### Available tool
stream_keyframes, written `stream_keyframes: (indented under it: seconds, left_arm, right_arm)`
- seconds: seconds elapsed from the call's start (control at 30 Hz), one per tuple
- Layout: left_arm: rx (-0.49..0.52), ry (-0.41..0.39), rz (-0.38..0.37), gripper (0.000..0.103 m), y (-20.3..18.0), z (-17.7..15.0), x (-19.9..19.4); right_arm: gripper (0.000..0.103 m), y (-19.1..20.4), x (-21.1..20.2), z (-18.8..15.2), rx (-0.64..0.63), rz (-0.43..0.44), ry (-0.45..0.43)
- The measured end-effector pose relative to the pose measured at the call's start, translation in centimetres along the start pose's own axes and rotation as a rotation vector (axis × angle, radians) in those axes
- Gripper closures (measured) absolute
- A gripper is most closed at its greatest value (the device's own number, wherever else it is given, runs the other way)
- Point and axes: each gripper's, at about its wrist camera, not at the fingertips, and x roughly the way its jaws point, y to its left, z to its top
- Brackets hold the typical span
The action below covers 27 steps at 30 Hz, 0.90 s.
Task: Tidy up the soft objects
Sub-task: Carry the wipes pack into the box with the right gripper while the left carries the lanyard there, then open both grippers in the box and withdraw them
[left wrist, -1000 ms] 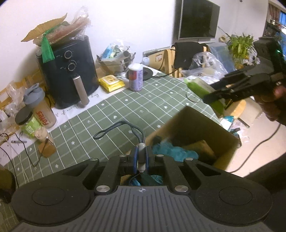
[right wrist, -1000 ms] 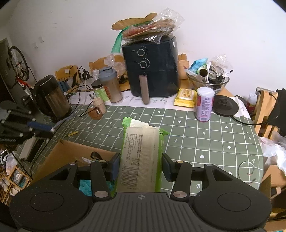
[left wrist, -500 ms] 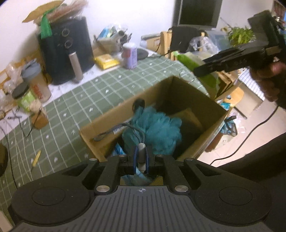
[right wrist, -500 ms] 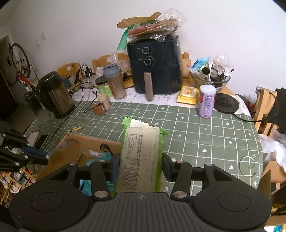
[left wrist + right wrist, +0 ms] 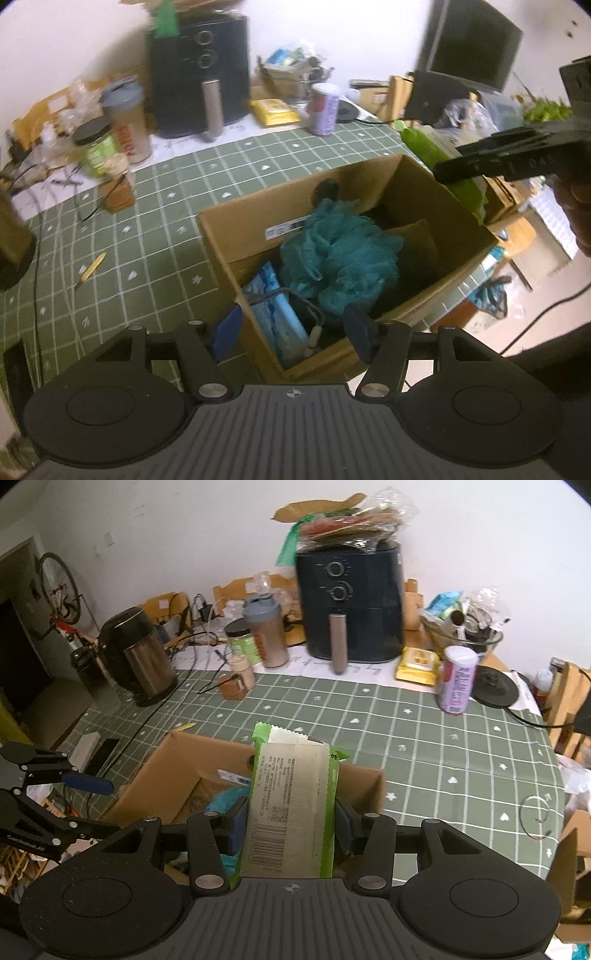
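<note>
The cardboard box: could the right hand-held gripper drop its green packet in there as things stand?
Probably yes. The cardboard box is open-topped just below the green packet, though the teal bath pouf already fills much of it.

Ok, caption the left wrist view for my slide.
Open left gripper above a cardboard box holding a teal bath pouf; right gripper brings a green packet.

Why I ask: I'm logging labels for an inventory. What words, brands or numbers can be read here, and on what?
"GenRobot.AI": on the left gripper, on its arm, seen in the right wrist view.
"DAS": on the right gripper, on its side, seen in the left wrist view; the reading is uncertain.
"6 9...": barcode digits on the green packet; the rest and the fine print are too small.
Shaker bottle: red lettering, blurred.
Cardboard box: white label, too small.
</note>
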Motion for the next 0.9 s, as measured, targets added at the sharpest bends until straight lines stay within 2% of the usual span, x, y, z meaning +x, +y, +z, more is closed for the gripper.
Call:
stream_keyframes:
  seconds: [0.3, 0.37, 0.4, 0.43, 0.5, 0.8, 0.87, 0.9]
  left_arm:
    - [-0.112, -0.026, 0.072, 0.043, 1.2, -1.6, -1.5]
    - [-0.131, -0.032, 0.085, 0.043, 1.4, -2.0, -1.8]
    - [-0.140, -0.034, 0.090, 0.043, 1.5, -2.0, -1.9]
    - [-0.151, -0.038, 0.095, 0.043, 1.6, -2.2, -2.0]
    - [-0.170, -0.044, 0.105, 0.043, 1.7, -2.4, -2.1]
    - [-0.211, -0.074, 0.153, 0.042, 1.5, -2.1, -2.5]
    - [-0.216, -0.087, 0.165, 0.035, 1.4, -1.9, -2.6]
    - [-0.221, -0.101, 0.173, 0.024, 1.3, -1.8, -2.6]
  right_arm:
    - [0.051, 4.5, 2.2, 2.2, -0.072, 0.091, 0.011]
    - [0.032, 5.7, 2.6, 2.7, -0.092, 0.114, 0.013]
    - [0.012, 6.2, 2.6, 2.9, -0.104, 0.119, -0.001]
    - [0.000, 6.6, 2.4, 2.9, -0.119, 0.118, -0.015]
    - [0.000, 7.2, 2.2, 3.0, -0.146, 0.102, -0.042]
    - [0.000, 7.3, 2.1, 1.7, -0.191, -0.080, -0.039]
    - [0.000, 7.3, 2.1, 1.4, -0.204, -0.125, -0.040]
    - [0.000, 7.3, 2.1, 1.2, -0.206, -0.144, -0.040]
